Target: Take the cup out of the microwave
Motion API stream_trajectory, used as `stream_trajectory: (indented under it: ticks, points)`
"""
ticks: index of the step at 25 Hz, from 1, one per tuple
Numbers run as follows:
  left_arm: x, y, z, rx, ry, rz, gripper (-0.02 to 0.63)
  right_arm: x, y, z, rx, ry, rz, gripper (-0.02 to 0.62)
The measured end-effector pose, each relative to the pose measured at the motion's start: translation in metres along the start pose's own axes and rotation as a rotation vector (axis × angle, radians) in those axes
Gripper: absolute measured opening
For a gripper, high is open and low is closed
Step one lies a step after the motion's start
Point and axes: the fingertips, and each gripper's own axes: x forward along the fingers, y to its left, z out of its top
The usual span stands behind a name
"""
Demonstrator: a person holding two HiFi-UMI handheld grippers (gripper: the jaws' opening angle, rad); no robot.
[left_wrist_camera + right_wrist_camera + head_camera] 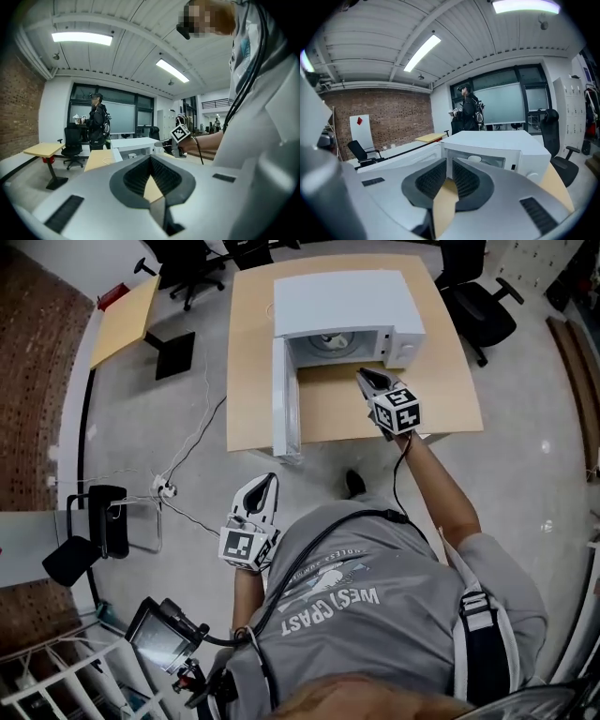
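Right claw (361, 374): clenched on nothing, tips pointing at the oven's open mouth
Left claw (272, 479): clenched, empty, low beside the person's body
Cup: small white round cup (474, 159) standing inside the white box-shaped microwave (347, 296), white door (281, 399) swung wide
Counter: light wooden counter (441, 399) carrying the microwave
Handling: probably light, stiff, smooth-walled, breakable; pinch across rim or wall, upright, once the claw is spread

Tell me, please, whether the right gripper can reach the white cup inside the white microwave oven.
Probably yes: the white hinged door stands wide open and nothing lies between the right gripper and the white cup. Its jaws are shut, so they must open first.
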Motion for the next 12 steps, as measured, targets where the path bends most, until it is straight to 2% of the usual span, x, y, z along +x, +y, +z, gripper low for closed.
stream_trajectory:
  ticks: [3,7,12]
  points:
    - [0.031,0.005,0.007,-0.031,0.006,0.043,0.044,0.050,-0.033,-0.010,-0.034,0.051,0.002,0.140]
    - [0.060,0.002,0.019,-0.053,0.015,0.062,0.044,0.105,-0.068,-0.027,-0.097,0.129,-0.017,0.155]
    - [0.088,-0.004,0.015,-0.026,0.070,0.088,0.044,0.167,-0.111,-0.051,-0.158,0.184,-0.086,0.155]
